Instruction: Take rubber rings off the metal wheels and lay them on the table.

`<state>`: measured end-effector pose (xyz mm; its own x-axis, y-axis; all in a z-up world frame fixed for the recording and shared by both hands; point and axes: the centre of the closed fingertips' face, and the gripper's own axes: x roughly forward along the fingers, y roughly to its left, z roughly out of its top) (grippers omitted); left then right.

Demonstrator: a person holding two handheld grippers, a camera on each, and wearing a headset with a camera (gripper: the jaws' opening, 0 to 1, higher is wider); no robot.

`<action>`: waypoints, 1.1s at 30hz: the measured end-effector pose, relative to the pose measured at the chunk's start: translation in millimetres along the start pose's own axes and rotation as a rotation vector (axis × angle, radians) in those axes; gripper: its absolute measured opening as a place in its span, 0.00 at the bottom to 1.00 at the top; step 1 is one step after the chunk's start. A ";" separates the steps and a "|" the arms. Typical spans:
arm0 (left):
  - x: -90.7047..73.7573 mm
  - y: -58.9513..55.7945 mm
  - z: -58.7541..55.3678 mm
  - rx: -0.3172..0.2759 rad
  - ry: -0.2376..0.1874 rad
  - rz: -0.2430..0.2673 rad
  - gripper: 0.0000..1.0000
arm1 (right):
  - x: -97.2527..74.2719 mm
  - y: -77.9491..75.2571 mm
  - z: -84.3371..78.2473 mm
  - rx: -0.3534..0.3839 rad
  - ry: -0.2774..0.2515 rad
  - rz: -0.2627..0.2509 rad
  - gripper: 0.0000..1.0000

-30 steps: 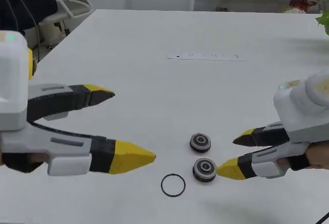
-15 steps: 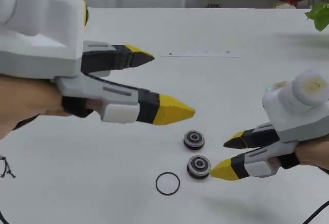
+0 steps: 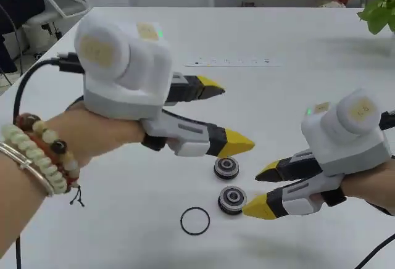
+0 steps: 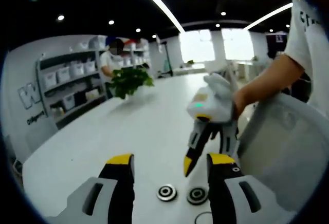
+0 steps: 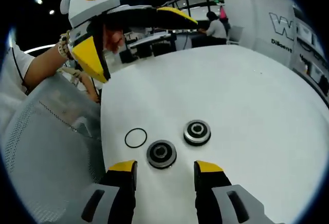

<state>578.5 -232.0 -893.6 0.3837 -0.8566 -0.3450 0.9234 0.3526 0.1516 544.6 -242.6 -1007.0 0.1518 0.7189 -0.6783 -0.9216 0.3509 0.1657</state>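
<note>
Left gripper [image 3: 237, 116] has swung in over the far wheel [image 3: 226, 168], wide open, empty! Right gripper [image 3: 252, 192], half open, empty too, one tip just beside the near wheel [image 3: 232, 198]. One rubber ring [image 3: 195, 221] lies on the worktop [image 3: 296, 96]. Danger: a glancing tip could skid that loose wheel away.

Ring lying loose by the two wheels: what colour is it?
The ring is plain black, with no pattern. It shows best in the head view.

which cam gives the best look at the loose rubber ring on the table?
Head view: the loose rubber ring lies flat and whole, clear of the nearer wheel. Right gripper view shows the ring whole too, but smaller and fisheye-bent. Left gripper view catches just an arc at the bottom edge.
</note>
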 end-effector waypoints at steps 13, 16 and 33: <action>11.6 -19.1 -59.5 -0.021 0.093 -0.056 0.40 | 11.2 4.6 -5.8 -0.035 0.023 0.014 0.34; 14.2 -22.8 -67.8 -0.015 0.108 -0.066 0.37 | 13.2 4.8 -6.5 -0.039 0.024 0.014 0.33; 25.2 -39.5 -92.8 -0.067 0.153 -0.098 0.24 | 20.4 9.8 -10.3 -0.062 0.051 0.025 0.29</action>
<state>552.4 -232.6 -994.2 0.2837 -0.8226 -0.4929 0.9530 0.2989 0.0497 535.0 -230.7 -1026.6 0.1114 0.6950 -0.7103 -0.9456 0.2939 0.1393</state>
